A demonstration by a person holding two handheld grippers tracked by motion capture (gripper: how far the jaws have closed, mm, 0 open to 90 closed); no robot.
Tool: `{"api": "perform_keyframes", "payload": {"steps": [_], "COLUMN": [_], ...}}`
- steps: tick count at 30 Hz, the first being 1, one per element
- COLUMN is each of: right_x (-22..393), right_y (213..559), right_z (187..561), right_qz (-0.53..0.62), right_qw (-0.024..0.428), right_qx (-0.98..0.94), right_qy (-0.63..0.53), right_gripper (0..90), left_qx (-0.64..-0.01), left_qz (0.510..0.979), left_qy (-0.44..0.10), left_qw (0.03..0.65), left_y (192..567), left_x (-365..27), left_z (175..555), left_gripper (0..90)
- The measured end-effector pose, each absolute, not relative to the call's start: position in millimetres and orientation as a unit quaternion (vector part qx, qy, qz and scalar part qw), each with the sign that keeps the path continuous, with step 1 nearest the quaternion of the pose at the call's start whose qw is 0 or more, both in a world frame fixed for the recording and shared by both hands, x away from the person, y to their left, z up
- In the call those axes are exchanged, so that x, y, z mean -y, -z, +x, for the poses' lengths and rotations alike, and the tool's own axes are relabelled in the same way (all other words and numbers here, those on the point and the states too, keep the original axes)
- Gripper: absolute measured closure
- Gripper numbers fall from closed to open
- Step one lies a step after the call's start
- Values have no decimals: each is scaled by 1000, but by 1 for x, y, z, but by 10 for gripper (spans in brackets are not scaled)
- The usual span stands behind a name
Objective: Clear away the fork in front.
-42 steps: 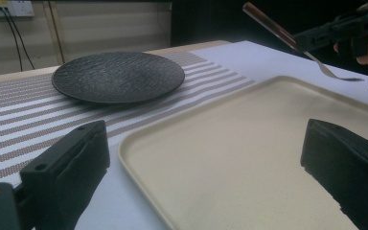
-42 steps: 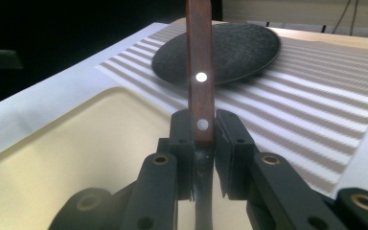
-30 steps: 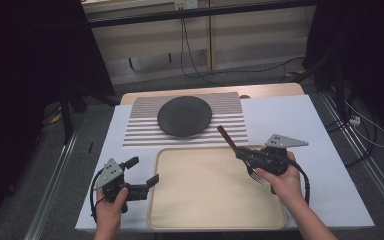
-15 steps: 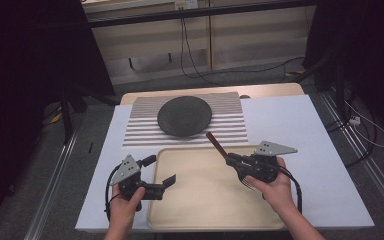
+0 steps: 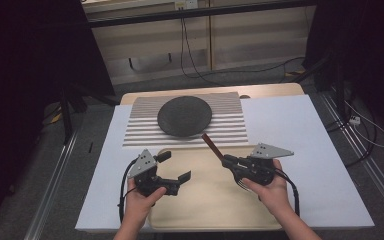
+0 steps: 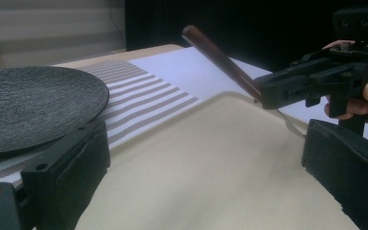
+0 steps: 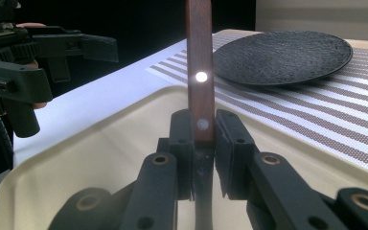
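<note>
So the wooden-handled utensil (image 7: 200, 72) is pinched between the jaws of the right gripper (image 5: 228, 163), clamped right where the brown handle meets the metal shank. In the right gripper view the handle can be seen rising straight up out of the pads, with two pale rivets on it, the lower one sitting just above the pad tops. From the high view, the handle is angled up and away toward the black round plate (image 5: 184, 115), its tip ending just short of the plate's near edge, over the striped mat (image 5: 230, 127). The metal end is tucked back under the hand, so what kind of utensil it is can't really be told.

The whole thing is held above the cream tray (image 5: 205, 200), not resting on it.

The left gripper (image 5: 175, 167) is held over the tray's left part, jaws spread wide with nothing between them. It's pointed across at the right gripper, well apart from the utensil. Everything is laid out on a white sheet (image 5: 290, 120).
</note>
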State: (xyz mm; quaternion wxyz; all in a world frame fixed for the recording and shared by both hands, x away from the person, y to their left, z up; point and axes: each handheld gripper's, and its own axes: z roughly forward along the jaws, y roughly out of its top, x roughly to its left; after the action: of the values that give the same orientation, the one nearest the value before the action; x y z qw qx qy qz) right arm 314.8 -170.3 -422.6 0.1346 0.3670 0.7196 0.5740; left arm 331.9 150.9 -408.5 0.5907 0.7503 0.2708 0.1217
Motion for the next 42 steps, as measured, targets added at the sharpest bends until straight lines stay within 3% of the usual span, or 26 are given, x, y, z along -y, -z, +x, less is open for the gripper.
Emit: {"api": "perform_keyframes", "payload": {"steps": [12,22,28,30,33,35,37,42], "right_x": [156,148,141,139,136,135,136,147], "right_y": [426,427,427,427,428,428,428,428], "right_z": [314,313,313,312,311,311,311,309], "right_qz": [354,345,339,337,334,324,332,333], "right_qw": [130,126,122,124,124,127,118,125], "right_qx": [-728,-734,-736,-736,-737,-741,-737,-734], "right_qy": [-573,-572,-573,-574,-575,-574,-577,-579], "right_gripper": [784,784,784,783,780,760,670,551], "left_qx": [-274,-300,-300,-298,-301,-303,-305,-310], "left_qz": [744,732,723,719,712,713,705,707], "left_qy": [-96,-56,-35,-35,-11,7,15,15], "left_qw": [602,609,621,627,634,633,640,636], "left_y": [410,414,412,413,411,409,405,397], "left_x": [-124,-110,-99,-99,-101,-106,-111,-131], "left_z": [343,353,354,355,355,355,356,357], "left_gripper": [84,225,414,583,744,787,802,809]}}
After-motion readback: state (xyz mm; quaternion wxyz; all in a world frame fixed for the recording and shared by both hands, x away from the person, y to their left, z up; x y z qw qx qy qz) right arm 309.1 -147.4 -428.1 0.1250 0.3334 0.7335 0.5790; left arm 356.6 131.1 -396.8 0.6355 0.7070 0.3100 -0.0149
